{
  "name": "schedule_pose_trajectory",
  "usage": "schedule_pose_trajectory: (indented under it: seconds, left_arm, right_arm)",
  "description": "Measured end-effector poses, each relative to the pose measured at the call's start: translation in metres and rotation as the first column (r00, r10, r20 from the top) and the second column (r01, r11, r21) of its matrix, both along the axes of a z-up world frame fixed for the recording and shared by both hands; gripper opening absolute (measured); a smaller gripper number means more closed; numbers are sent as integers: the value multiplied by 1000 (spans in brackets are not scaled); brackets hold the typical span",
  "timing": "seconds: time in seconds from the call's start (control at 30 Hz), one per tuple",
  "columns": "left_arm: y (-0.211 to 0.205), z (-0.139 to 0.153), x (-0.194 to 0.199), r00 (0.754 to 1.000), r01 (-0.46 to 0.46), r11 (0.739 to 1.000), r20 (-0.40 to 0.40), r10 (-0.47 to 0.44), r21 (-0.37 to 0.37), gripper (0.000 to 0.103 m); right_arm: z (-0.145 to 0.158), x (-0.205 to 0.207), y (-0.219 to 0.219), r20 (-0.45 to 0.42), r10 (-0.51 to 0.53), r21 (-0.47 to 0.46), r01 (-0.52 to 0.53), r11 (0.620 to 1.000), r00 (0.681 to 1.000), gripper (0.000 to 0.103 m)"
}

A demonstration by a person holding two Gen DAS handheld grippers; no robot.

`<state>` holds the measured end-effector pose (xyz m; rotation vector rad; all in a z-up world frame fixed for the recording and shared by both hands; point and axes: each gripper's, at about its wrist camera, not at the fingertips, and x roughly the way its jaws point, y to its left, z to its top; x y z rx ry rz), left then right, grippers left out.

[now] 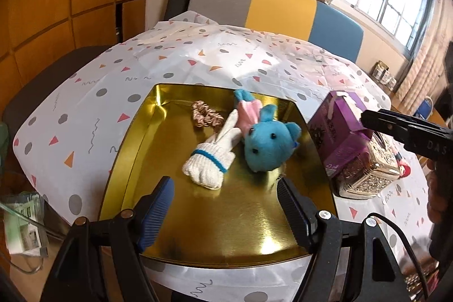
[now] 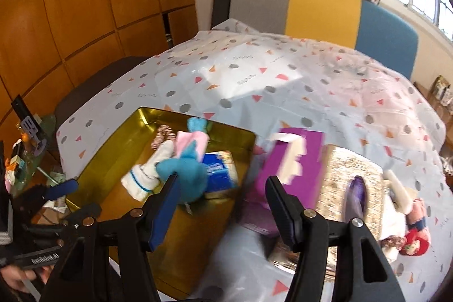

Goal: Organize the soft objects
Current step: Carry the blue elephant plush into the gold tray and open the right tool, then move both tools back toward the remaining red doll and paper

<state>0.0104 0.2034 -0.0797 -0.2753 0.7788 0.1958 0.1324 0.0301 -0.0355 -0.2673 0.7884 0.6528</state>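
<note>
With three soft things in the gold tin (image 1: 133,160), both claws, left claw (image 1: 223,190) and right claw (image 2: 223,183), gape empty; next likely fetching the red doll (image 2: 414,241).

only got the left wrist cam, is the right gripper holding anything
Observer: No. The right gripper is open, with nothing between its fingers.
Operator: anything hidden behind the blue plush
Observer: Yes. A blue tissue pack lies in the gold tray, between the blue plush and the tray's right wall.
Operator: something red past the glitter box, what is it
Observer: A doll with red hair, lying on the cloth beside the glittery box.
</note>
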Motion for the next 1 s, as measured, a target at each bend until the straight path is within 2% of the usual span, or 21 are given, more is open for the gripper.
schedule_pose_trajectory:
  seconds: [0.33, 0.63, 0.8, 0.93, 1.0]
  left_arm:
    - [-34, 7, 13, 996, 89, 995, -7, -89, 46, 76]
    - [-72, 13, 23, 982, 188, 979, -13, -188, 81, 76]
    - [-102, 21, 28, 957, 287, 952, 4, -289, 110, 76]
    - [-126, 32, 34, 931, 360, 924, 20, -366, 130, 76]
    - [-139, 38, 38, 916, 393, 908, 30, -401, 143, 76]
  right_arm:
    - [9, 10, -88, 39, -170, 33, 169, 985, 985, 63]
    - [9, 25, -173, 46, -365, 55, 363, 930, 930, 63]
    - [4, 35, -221, 30, -483, 67, 480, 875, 875, 63]
    - [-7, 49, -268, 2, -604, 75, 602, 795, 797, 63]
    - [-18, 58, -297, -24, -678, 72, 678, 731, 734, 63]
